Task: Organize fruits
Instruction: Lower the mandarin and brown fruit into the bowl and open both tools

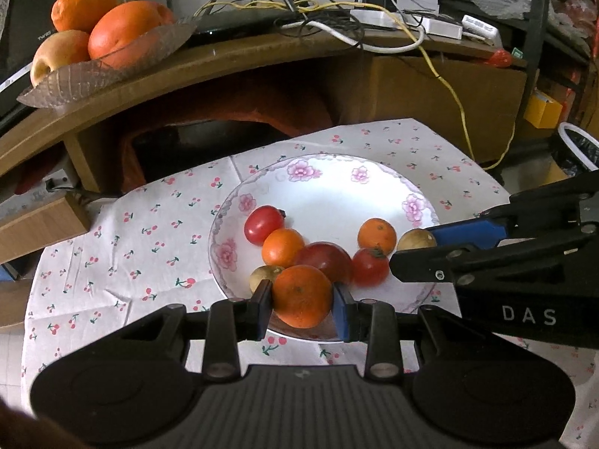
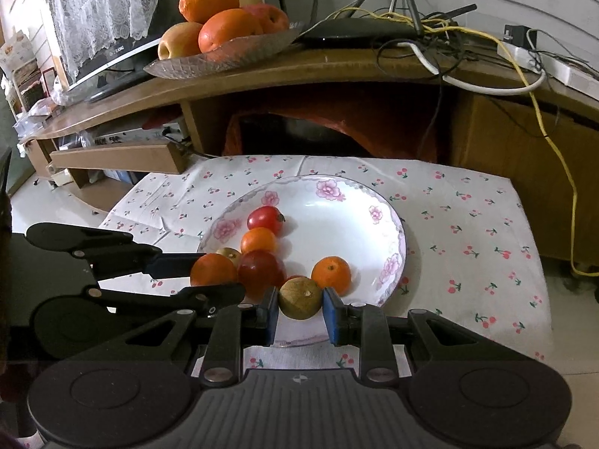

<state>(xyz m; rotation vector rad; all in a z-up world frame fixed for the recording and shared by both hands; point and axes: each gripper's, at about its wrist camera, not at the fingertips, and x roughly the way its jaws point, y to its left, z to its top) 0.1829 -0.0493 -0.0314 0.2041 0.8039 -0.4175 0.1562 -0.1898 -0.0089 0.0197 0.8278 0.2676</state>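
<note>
A white floral plate (image 1: 329, 187) (image 2: 337, 202) on a cherry-print cloth holds small fruits: tomatoes (image 1: 263, 223) (image 2: 265, 219), mandarins (image 1: 376, 235) (image 2: 331, 270), a dark red fruit (image 1: 325, 260) (image 2: 261, 273) and brown longans (image 1: 262, 276). My left gripper (image 1: 302, 301) is shut on a mandarin (image 1: 302, 295) at the plate's near rim; it also shows in the right wrist view (image 2: 213, 270). My right gripper (image 2: 300, 305) is shut on a brown longan (image 2: 300, 297) at the near rim; it reaches in from the right in the left wrist view (image 1: 413, 252).
A wooden shelf (image 1: 243, 56) (image 2: 299, 71) rises behind the plate. On it a glass dish (image 1: 93, 75) (image 2: 224, 56) holds big oranges and apples, next to a router and tangled cables (image 1: 337, 18). A yellow cable (image 2: 561, 172) hangs right.
</note>
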